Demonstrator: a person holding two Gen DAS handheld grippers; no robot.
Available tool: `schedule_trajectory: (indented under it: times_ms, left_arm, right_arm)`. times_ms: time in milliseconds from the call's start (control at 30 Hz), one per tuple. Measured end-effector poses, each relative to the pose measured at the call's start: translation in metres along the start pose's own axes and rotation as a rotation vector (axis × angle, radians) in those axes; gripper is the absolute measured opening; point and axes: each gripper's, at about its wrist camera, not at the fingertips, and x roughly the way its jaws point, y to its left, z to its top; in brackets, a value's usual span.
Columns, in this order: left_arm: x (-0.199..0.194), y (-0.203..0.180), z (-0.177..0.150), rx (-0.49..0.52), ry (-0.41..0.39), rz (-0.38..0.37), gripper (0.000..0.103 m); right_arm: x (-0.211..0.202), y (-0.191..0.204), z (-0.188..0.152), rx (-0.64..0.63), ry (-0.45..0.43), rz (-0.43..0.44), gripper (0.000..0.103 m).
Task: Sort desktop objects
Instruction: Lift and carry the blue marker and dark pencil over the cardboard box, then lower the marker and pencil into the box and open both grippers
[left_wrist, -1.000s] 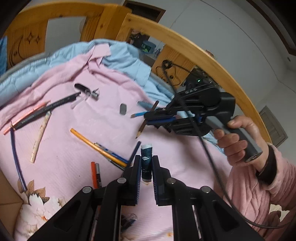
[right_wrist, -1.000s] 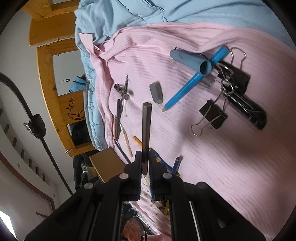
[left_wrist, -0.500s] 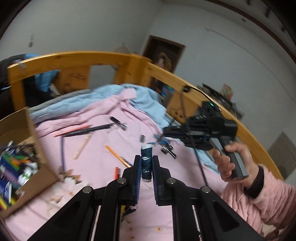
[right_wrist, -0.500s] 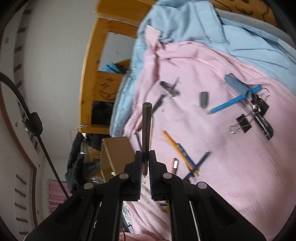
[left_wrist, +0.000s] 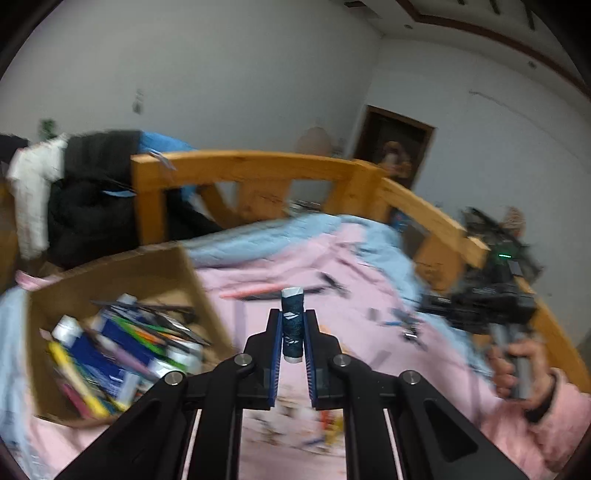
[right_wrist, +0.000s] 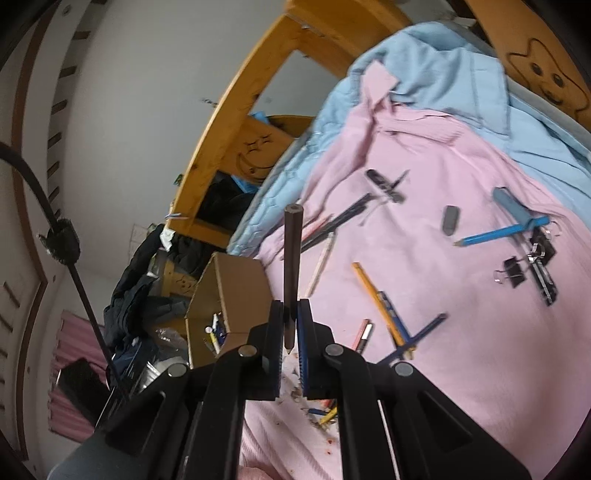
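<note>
Left wrist view, from the left: an open cardboard box (left_wrist: 110, 273) sits on the pink sheet (left_wrist: 369, 288), packed with pens and markers. The left gripper (left_wrist: 292, 325) is clamped on a dark blue tube (left_wrist: 291, 325), held upright above the sheet just right of the box. Far right, a hand (left_wrist: 517, 369) grips the other tool's handle; that area is blurred.

Right wrist view, from the left: the box (right_wrist: 229, 291) lies at the sheet's edge. The right gripper (right_wrist: 290, 321) is clamped on a dark pencil (right_wrist: 291, 266), tip toward the camera. Right of it, loose on the sheet: a yellow pencil (right_wrist: 373, 299), grey eraser (right_wrist: 450, 219), blue pencil (right_wrist: 498, 233) and binder clips (right_wrist: 515, 272).
</note>
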Motion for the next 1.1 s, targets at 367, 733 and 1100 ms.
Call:
schedule_trajectory:
  times_ms: [367, 733, 1100]
  left_arm:
    - [-0.006, 0.094, -0.006, -0.251, -0.054, 0.204, 0.011]
    - [-0.003, 0.147, -0.021, -0.29, -0.02, 0.396, 0.011]
    - [0.012, 0.178, -0.035, -0.311, 0.028, 0.521, 0.011]
  right_arm:
    - [0.029, 0.041, -0.021, -0.153, 0.032, -0.042, 0.008]
    - [0.135, 0.149, -0.041, -0.29, 0.166, 0.054, 0.008]
    - [0.261, 0.211, -0.069, -0.409, 0.329, 0.007, 0.008]
